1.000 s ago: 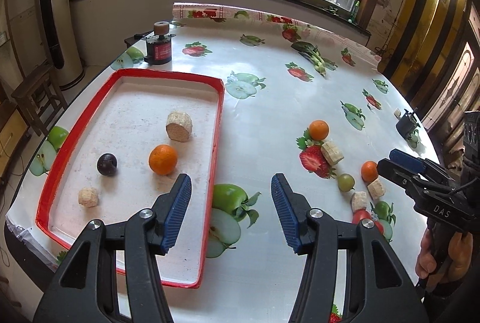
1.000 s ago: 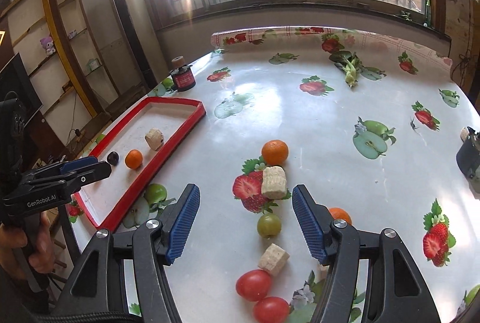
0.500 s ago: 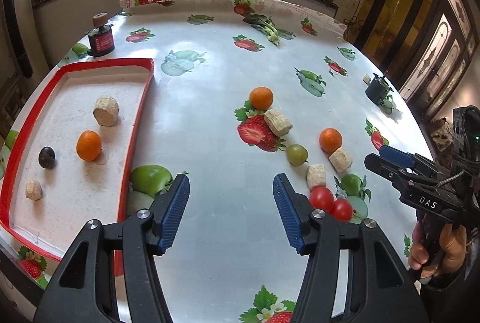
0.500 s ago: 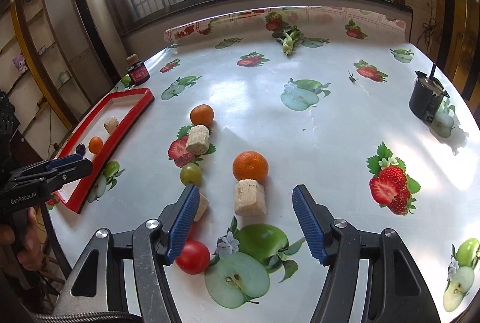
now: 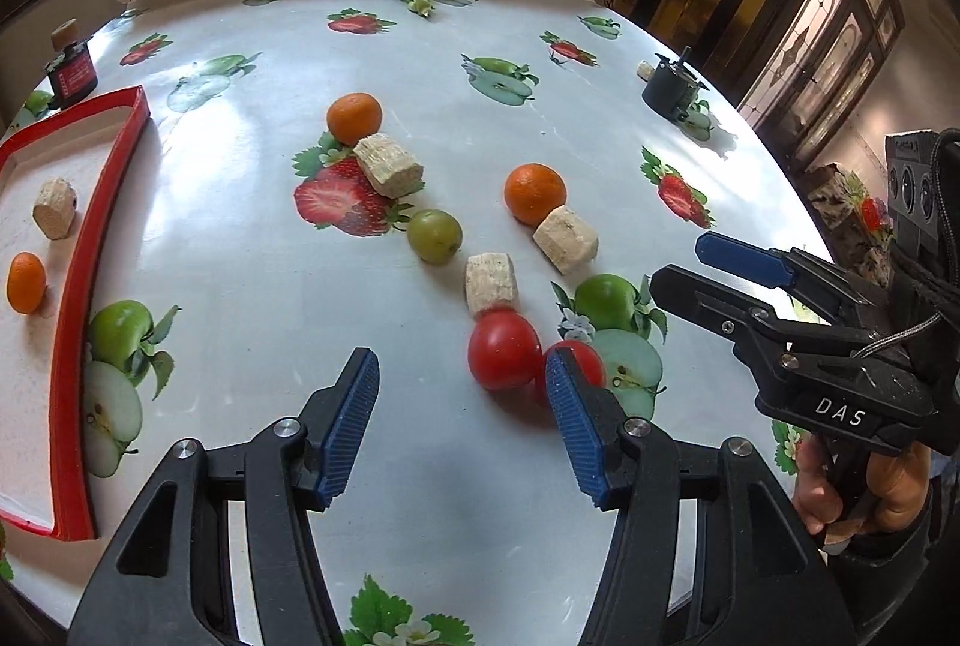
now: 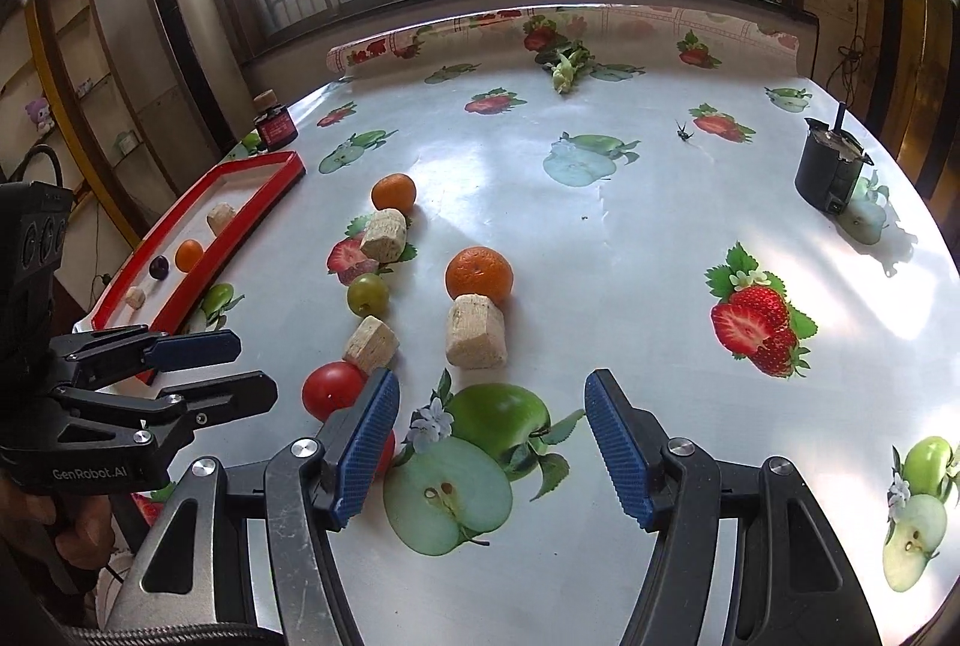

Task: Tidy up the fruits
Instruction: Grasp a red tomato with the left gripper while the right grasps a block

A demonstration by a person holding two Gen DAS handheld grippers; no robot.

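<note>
My left gripper (image 5: pixel 462 406) is open and empty, low over the table, just short of two red tomatoes (image 5: pixel 503 349). My right gripper (image 6: pixel 489 442) is open and empty, a little short of a beige chunk (image 6: pixel 474 331) and an orange (image 6: pixel 479 274). Loose on the cloth lie a second orange (image 5: pixel 354 118), a green fruit (image 5: pixel 434 235) and more beige chunks (image 5: pixel 491 281). The red tray (image 5: pixel 78 280) at the left holds a small orange (image 5: pixel 25 281) and a chunk (image 5: pixel 54 208); the right wrist view also shows a dark plum (image 6: pixel 159 266) in it.
A dark red jar (image 5: pixel 72 67) stands behind the tray. A black pot (image 6: pixel 831 178) stands at the right side of the table. A leafy vegetable (image 6: pixel 564 67) lies at the far edge. The cloth carries printed fruit pictures.
Both grippers have swung right and moved closer to the loose fruit. The tray has slid to the left edge of the left wrist view. Both stay open.
</note>
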